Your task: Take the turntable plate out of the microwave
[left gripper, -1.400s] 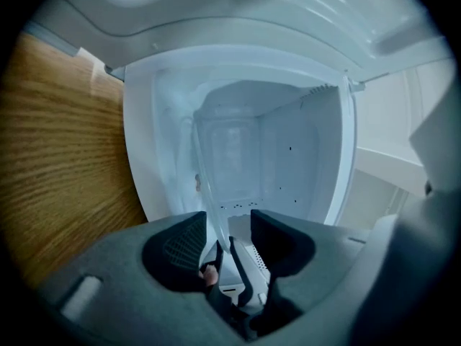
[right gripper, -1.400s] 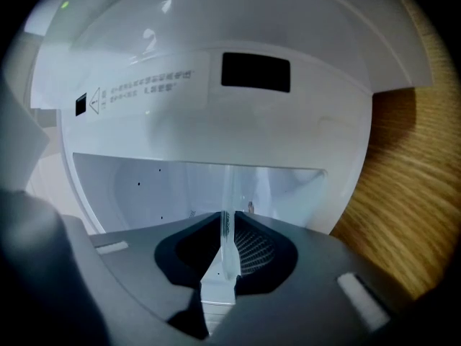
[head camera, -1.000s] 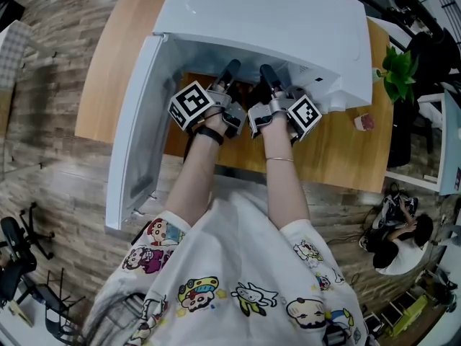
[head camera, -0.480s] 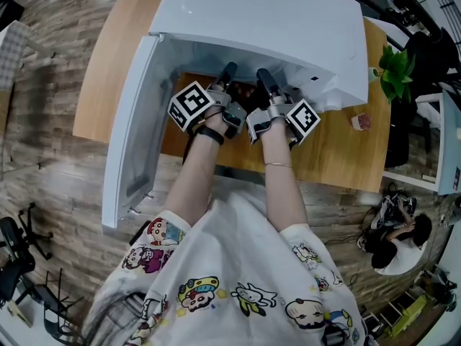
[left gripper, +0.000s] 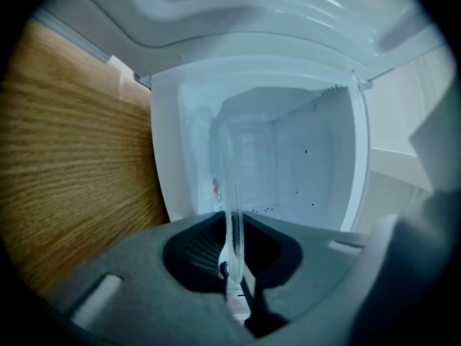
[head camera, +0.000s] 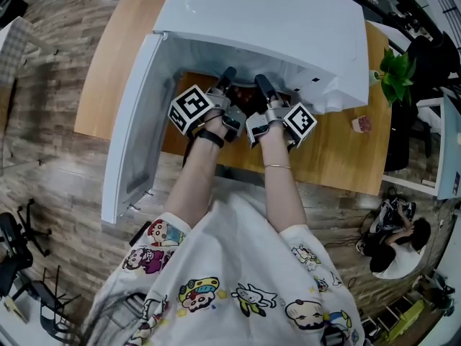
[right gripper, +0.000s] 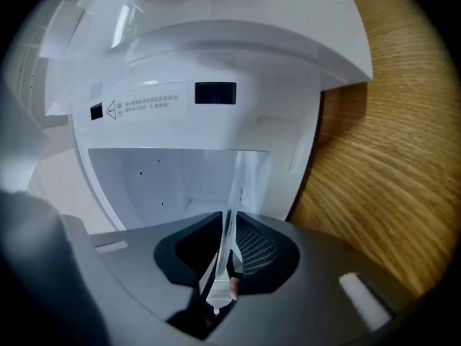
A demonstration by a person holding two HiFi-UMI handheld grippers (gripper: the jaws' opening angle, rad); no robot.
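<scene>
The white microwave (head camera: 274, 20) stands on a wooden table with its door (head camera: 133, 128) swung open to the left. Both grippers reach level into its cavity, side by side. The clear glass turntable plate (left gripper: 232, 186) shows edge-on between the jaws of my left gripper (left gripper: 232, 240). Those jaws have just been closing and now pinch its rim. My right gripper (right gripper: 229, 245) is shut on the same plate (right gripper: 235, 186) further right. In the head view the left gripper (head camera: 227, 75) and right gripper (head camera: 258, 81) hide the plate.
The wooden table (head camera: 115, 71) runs past the microwave on both sides. A small red object (head camera: 362, 123) lies on it at the right, near a green plant (head camera: 396, 74). A person (head camera: 392, 247) sits on the floor at the lower right.
Both grippers stay in the microwave's mouth. Only the head view has shifted a little.
</scene>
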